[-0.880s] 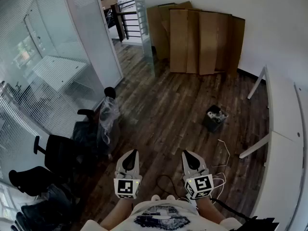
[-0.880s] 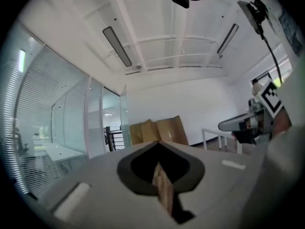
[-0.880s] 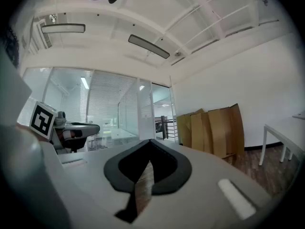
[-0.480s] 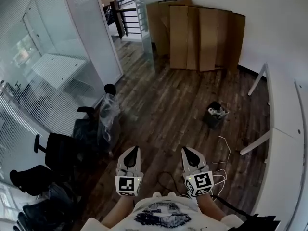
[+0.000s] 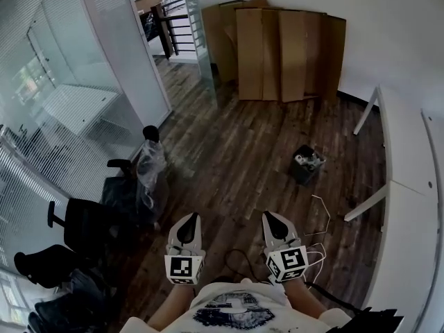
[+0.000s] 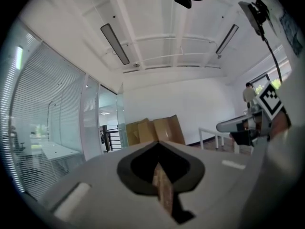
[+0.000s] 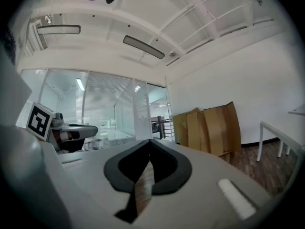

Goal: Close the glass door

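Note:
The glass door point(image 5: 199, 44) stands open at the far left of the room, edge-on beside the frosted glass wall point(image 5: 125, 61); a dark railing point(image 5: 170, 26) shows through the doorway. Both grippers are held low in front of the person, far from the door. My left gripper point(image 5: 187, 222) is shut with nothing in it, and so is my right gripper point(image 5: 272, 219). In the left gripper view the jaws point(image 6: 157, 149) meet on a thin slit, with the doorway point(image 6: 108, 135) far ahead. In the right gripper view the shut jaws point(image 7: 148, 147) point level toward the glass door point(image 7: 141, 120).
Cardboard sheets point(image 5: 281, 54) lean on the back wall. A black bin point(image 5: 305, 165) stands on the wood floor, with white cables point(image 5: 318, 217) near it. A white table point(image 5: 406, 165) runs along the right. Office chairs point(image 5: 83, 227) and a plastic-wrapped chair point(image 5: 149, 168) crowd the left.
The head view has shifted a little, so the room slid slightly left. Both grippers stay shut and in the same place in front of the person.

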